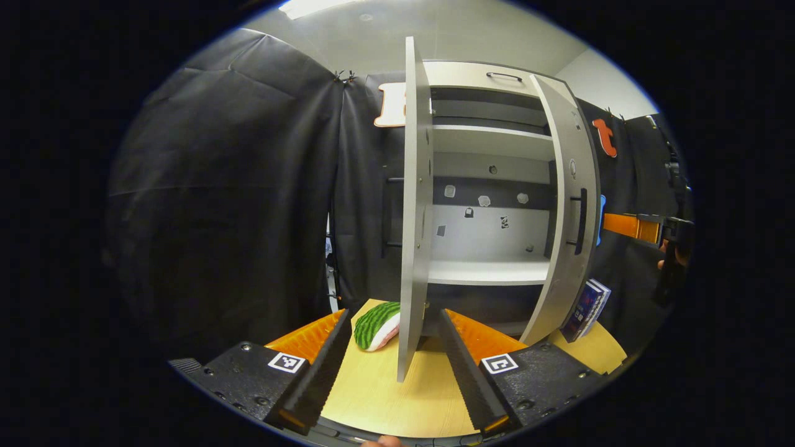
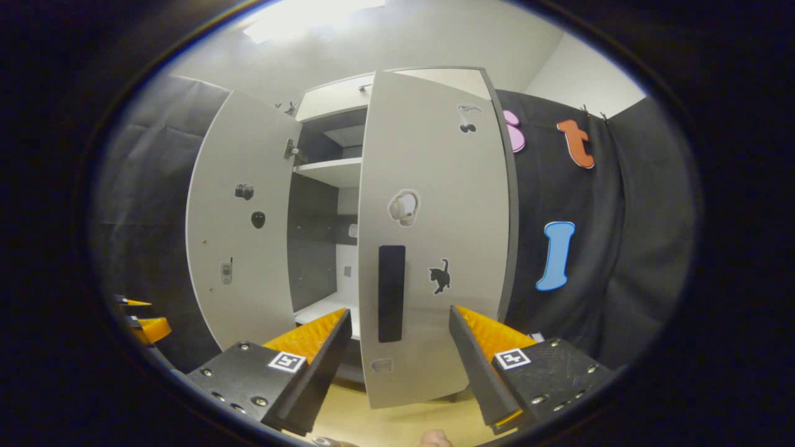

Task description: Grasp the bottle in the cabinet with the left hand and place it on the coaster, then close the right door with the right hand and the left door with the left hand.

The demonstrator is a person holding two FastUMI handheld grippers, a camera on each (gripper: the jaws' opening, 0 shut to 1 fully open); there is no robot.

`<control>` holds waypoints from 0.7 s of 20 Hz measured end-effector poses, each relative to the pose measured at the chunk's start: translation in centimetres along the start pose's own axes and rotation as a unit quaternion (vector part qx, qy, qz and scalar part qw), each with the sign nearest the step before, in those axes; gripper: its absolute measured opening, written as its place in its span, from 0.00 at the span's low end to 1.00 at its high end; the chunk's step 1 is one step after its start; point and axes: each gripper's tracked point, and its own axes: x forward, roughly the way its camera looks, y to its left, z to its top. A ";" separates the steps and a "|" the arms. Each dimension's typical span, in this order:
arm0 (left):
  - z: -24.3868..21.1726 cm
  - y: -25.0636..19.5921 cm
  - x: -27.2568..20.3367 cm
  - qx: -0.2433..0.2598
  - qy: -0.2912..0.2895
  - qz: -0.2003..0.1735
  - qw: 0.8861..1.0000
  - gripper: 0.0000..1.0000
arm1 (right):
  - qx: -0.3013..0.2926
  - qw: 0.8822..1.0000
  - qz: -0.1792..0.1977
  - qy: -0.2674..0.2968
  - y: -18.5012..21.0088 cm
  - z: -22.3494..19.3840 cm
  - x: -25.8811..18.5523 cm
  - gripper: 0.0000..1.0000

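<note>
The left gripper [image 1: 390, 363] is released, its fingers spread either side of the left door's [image 1: 415, 211] edge without touching it, low over the table [image 1: 385, 397]. The right gripper [image 2: 397, 360] is also spread wide, facing the right door's [image 2: 435, 236] front (its dark handle [image 2: 391, 293] sits between the fingers). The cabinet [image 1: 490, 271] shelves hold no bottle; I cannot tell where it stands, and a watermelon-patterned piece [image 1: 376, 325] lies by the left door.

Watermelon-patterned thing [image 1: 376, 324] half hidden behind left door [image 1: 415, 217] edge, identity unclear. Blue books [image 1: 586, 308] partly covered by right door [image 1: 570, 211]. Other gripper [image 1: 674, 248] cut off at frame edge, jaws unreadable. Cabinet interior [image 2: 323, 242] mostly blocked by doors in right gripper view. Stickers [image 1: 484, 200] too small to read.
</note>
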 end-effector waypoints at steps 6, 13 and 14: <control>1.1 1.5 1.6 -0.010 -0.009 0.011 1.000 0.88 | -0.001 1.000 -0.006 0.000 -0.1 0.0 -0.4 0.92; 4.6 4.9 5.5 -0.007 -0.039 0.027 0.999 0.88 | 0.007 1.000 -0.025 0.002 -0.8 -0.6 -0.8 0.95; 5.4 5.2 6.4 -0.005 -0.045 0.026 0.999 0.88 | 0.009 1.000 -0.027 0.002 -0.9 -0.7 -1.0 0.95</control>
